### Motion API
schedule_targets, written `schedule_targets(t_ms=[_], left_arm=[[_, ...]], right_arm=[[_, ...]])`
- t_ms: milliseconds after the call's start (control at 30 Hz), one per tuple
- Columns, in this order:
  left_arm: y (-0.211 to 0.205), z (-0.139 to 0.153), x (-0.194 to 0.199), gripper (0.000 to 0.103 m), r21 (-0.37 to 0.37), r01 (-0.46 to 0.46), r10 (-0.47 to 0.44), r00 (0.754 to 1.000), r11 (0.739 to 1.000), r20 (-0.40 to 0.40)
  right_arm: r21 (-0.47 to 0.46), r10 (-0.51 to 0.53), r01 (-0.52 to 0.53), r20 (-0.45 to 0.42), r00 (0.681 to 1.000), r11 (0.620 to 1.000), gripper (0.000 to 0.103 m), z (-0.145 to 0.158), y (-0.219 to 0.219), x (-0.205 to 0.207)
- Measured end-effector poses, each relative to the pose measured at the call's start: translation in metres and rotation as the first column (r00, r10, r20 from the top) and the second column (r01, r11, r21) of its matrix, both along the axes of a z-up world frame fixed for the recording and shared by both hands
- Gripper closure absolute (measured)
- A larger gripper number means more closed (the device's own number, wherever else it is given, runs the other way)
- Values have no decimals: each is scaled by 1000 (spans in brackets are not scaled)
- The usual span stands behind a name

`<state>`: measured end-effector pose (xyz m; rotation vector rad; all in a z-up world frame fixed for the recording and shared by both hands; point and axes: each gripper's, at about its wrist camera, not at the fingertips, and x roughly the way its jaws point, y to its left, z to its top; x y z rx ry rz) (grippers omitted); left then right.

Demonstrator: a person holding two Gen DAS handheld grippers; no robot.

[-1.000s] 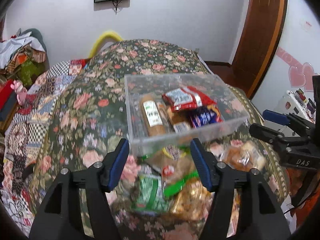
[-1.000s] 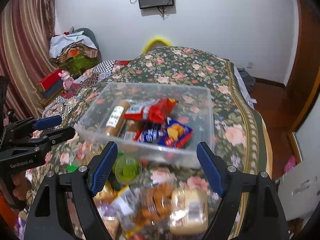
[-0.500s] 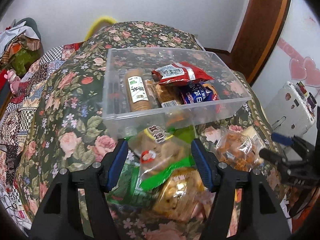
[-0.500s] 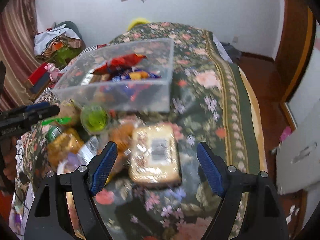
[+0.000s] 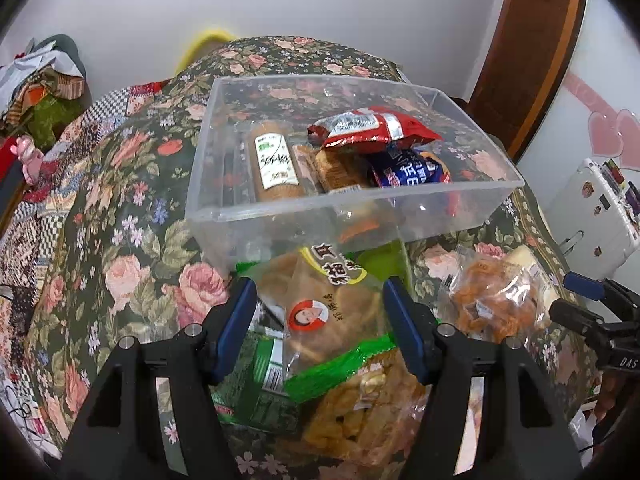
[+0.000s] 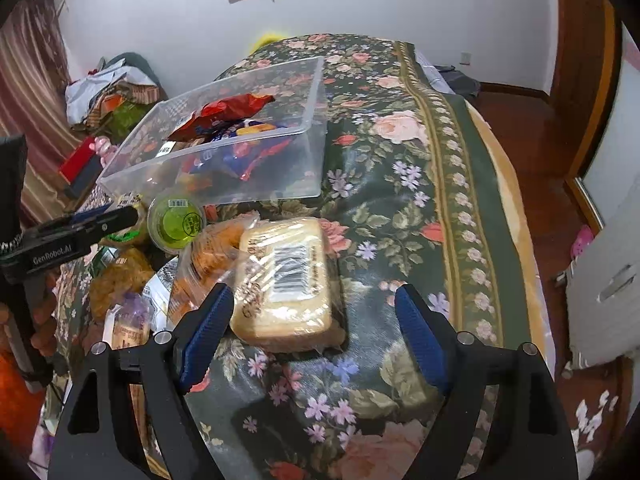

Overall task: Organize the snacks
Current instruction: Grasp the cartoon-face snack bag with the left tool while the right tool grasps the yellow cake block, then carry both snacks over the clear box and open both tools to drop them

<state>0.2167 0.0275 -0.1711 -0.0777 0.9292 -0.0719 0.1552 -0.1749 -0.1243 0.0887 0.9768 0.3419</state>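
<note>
Right claw [image 6: 314, 328]: jaws just widened, gaping, empty, straddling near end of cake pack [image 6: 286, 280]
Left claw [image 5: 320, 326]: released, over brown bag [image 5: 328, 316]
Pack: near-right of bin [image 6: 224, 184], on cloth
Handling: light, soft, crushable, slick film
Grip: across short sides, gentle

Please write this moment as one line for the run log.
left tool: open, over snack pile | right tool: open, jaws just widening, cake pack between, untouched | bin: partly filled
</note>
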Motion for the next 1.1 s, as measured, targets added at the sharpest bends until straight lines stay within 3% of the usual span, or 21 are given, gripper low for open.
schedule_targets(t_ms=[233, 500, 633, 767, 1100], left_arm=[[13, -3, -10, 38, -67, -7, 4, 999, 998, -37], [2, -5, 8, 35, -86, -20, 14, 998, 996, -69], [0, -11, 14, 34, -80, -36, 30, 997, 996, -69], [-1, -13, 11, 34, -57, -25, 23, 999, 998, -40], [15, -17, -5, 50, -104, -39, 37, 999, 994, -25]], right_arm=[[-13, 32, -32, -24, 999, 999, 22, -8, 3, -7], [-27, 50, -51, -28, 998, 998, 23, -18, 25, 11], [-3, 45, -45, -32, 998, 999, 39, -20, 24, 16], [2, 40, -40, -8, 999, 999, 44, -20, 24, 14], [-9, 15, -15, 21, 1000, 1000, 50, -14, 12, 2]])
